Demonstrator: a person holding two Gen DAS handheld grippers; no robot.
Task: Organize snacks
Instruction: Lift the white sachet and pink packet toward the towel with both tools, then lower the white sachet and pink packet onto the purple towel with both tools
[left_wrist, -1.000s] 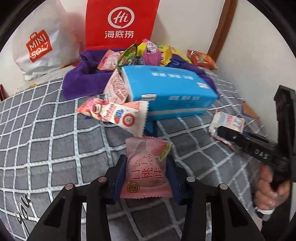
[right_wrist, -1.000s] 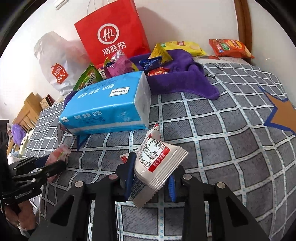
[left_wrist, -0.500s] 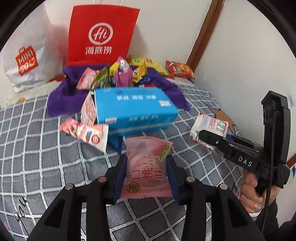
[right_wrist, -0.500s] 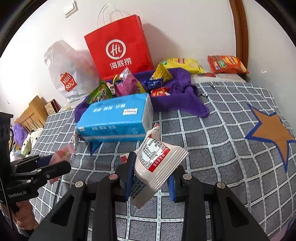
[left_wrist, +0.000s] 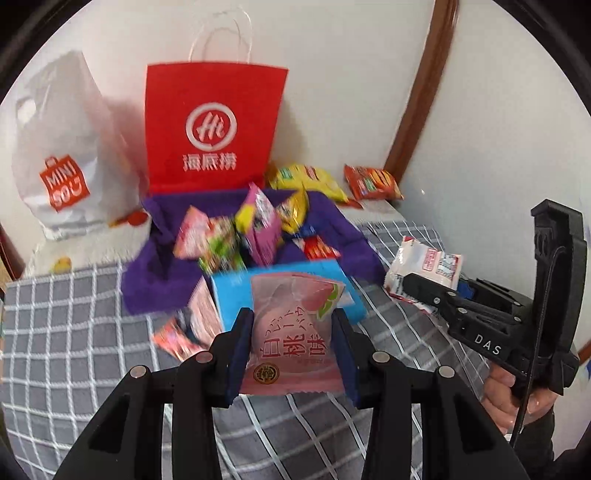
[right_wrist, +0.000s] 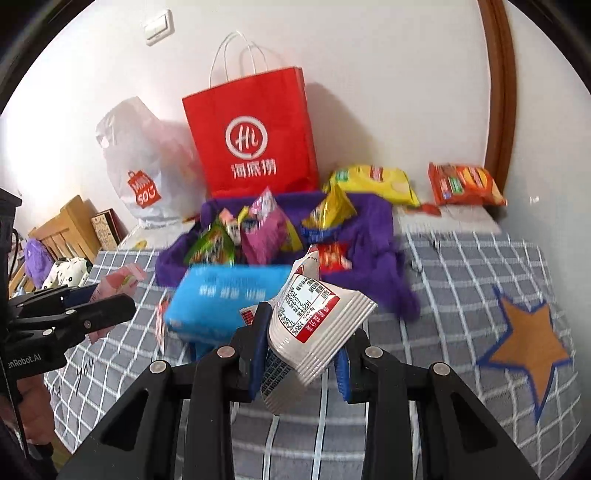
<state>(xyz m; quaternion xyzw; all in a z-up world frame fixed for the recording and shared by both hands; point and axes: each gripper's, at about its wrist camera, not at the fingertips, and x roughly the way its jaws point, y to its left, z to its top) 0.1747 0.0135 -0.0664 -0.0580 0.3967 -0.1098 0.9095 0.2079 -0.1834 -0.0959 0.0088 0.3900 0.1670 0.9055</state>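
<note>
My left gripper (left_wrist: 291, 350) is shut on a pink peach snack packet (left_wrist: 293, 332) and holds it above the grey checked bed cover. My right gripper (right_wrist: 301, 343) is shut on a white snack packet with a red label (right_wrist: 314, 328); it also shows in the left wrist view (left_wrist: 424, 266). Beyond both lies a blue tissue pack (right_wrist: 221, 299), and behind it a purple cloth (right_wrist: 369, 236) heaped with several snack bags (right_wrist: 258, 229). The left gripper with the pink packet also shows in the right wrist view (right_wrist: 122, 284).
A red paper bag (right_wrist: 255, 136) and a white Miniso plastic bag (right_wrist: 140, 158) stand against the back wall. Yellow (right_wrist: 373, 181) and orange (right_wrist: 465, 184) chip bags lie at the back right. Loose pink and red packets (left_wrist: 181, 332) lie left of the tissue pack. An orange star (right_wrist: 532, 339) marks the cover.
Both grippers have risen and pulled back from the tissue pack, each still holding its packet. The bags and wall now show higher and fuller in both views.
</note>
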